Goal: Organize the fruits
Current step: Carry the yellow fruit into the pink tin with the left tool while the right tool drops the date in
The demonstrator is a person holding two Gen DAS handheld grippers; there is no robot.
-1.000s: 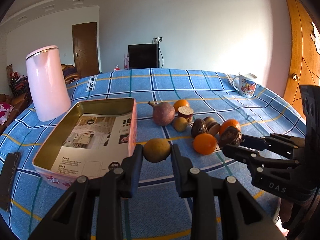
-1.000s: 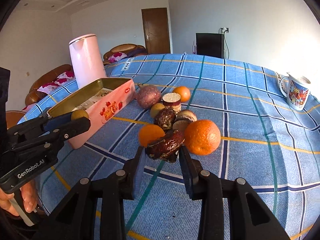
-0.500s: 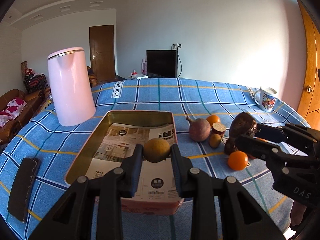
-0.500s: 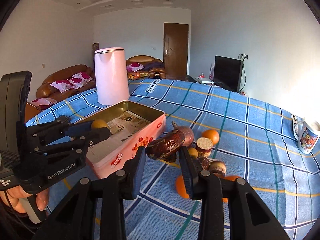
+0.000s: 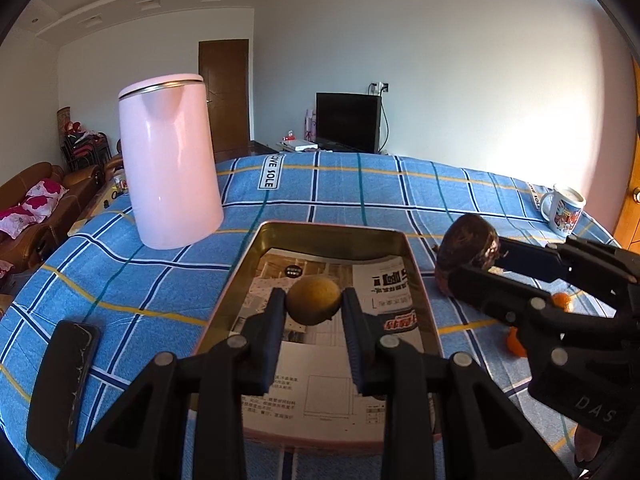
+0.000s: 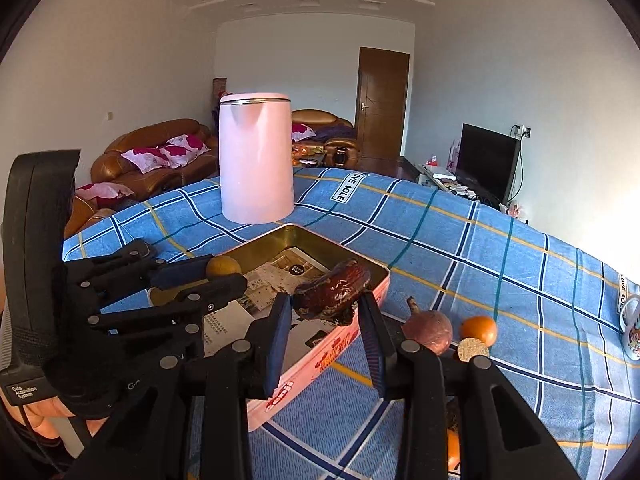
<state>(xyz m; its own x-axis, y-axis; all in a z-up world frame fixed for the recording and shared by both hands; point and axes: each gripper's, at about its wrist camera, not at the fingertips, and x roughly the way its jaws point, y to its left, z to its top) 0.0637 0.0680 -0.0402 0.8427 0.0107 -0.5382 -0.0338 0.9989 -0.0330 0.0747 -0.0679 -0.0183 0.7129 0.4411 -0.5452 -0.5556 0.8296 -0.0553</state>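
My left gripper (image 5: 314,306) is shut on a round yellow-brown fruit (image 5: 314,299) and holds it over the middle of the open tin box (image 5: 412,256), which is lined with printed paper. My right gripper (image 6: 325,306) is shut on a dark brown wrinkled fruit (image 6: 332,290) and holds it above the tin's right rim (image 6: 372,272). The right gripper also shows in the left wrist view (image 5: 480,256), right of the tin. A purple round fruit (image 6: 427,330), an orange (image 6: 479,329) and a cut fruit (image 6: 473,349) lie on the blue checked cloth right of the tin.
A tall pink kettle (image 5: 170,160) stands on the table behind the tin to the left. A dark phone (image 5: 62,384) lies at the left front edge. A printed mug (image 5: 564,208) stands at the far right. More oranges (image 5: 516,342) lie under the right gripper.
Both grippers have moved left and forward with their fruits. The yellow fruit is now over the tin's middle, and the dark fruit has come up to the tin's right rim.
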